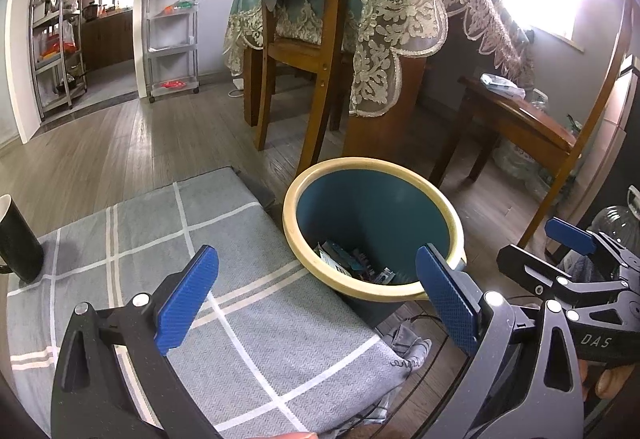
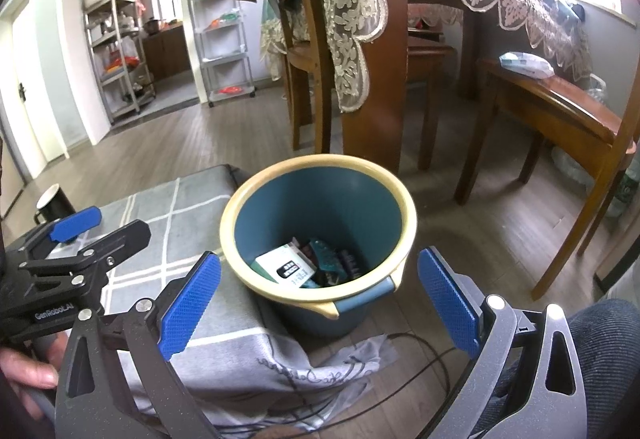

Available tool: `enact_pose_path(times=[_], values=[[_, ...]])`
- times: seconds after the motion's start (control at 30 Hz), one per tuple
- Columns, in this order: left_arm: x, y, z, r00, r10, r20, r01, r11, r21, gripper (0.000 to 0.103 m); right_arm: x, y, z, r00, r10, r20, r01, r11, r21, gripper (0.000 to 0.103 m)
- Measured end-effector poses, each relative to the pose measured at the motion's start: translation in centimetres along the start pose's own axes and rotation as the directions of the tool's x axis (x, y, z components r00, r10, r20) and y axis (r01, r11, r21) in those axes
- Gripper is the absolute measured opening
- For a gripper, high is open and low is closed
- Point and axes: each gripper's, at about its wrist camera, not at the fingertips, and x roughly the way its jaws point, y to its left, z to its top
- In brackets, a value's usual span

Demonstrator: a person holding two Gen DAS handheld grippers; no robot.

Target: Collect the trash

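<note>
A blue trash bin with a cream rim (image 1: pixel 400 295) (image 2: pixel 332 289) stands on the floor beside a low surface covered with a grey checked cloth (image 1: pixel 200 239) (image 2: pixel 168 211). Inside lie several pieces of trash, among them a white box (image 2: pixel 286 266) and dark wrappers (image 1: pixel 352 263). My left gripper (image 1: pixel 316 299) is open and empty, over the cloth's edge near the bin. My right gripper (image 2: pixel 318 299) is open and empty, just above the bin's near rim. The right gripper also shows in the left wrist view (image 1: pixel 560 259), the left gripper in the right wrist view (image 2: pixel 80 235).
A black mug (image 1: pixel 18 239) (image 2: pixel 52 205) stands on the cloth at the left. A wooden chair (image 1: pixel 304 51) and a table with a lace cloth (image 1: pixel 400 19) stand behind the bin. A wooden bench (image 2: pixel 560 111) is at the right. A black cable (image 2: pixel 400 359) lies on the floor.
</note>
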Motion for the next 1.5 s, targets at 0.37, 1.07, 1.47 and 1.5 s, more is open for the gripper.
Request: enact_pose_path(times=[0.37, 1.07, 1.47, 1.5], values=[[0.17, -0.15, 0.18, 1.000, -0.002, -0.004, 0.002, 1.000, 0.005, 0.097, 0.05, -0.02, -0.02, 1.000, 0.001, 0.000, -0.001, 1.000, -0.001, 0.098], [0.44, -0.15, 0.35, 1.000, -0.001, -0.004, 0.001, 1.000, 0.012, 0.097, 0.06, -0.08, 0.05, 1.000, 0.002, -0.001, -0.002, 1.000, 0.000, 0.098], [0.29, -0.07, 0.43, 1.000, -0.011, 0.002, 0.011, 1.000, 0.014, 0.097, 0.07, -0.01, 0.05, 1.000, 0.002, -0.002, -0.002, 1.000, 0.002, 0.098], [0.25, -0.04, 0.45, 1.000, -0.013, 0.000, 0.013, 1.000, 0.016, 0.097, 0.09, -0.02, 0.06, 1.000, 0.003, -0.002, -0.003, 1.000, 0.002, 0.098]])
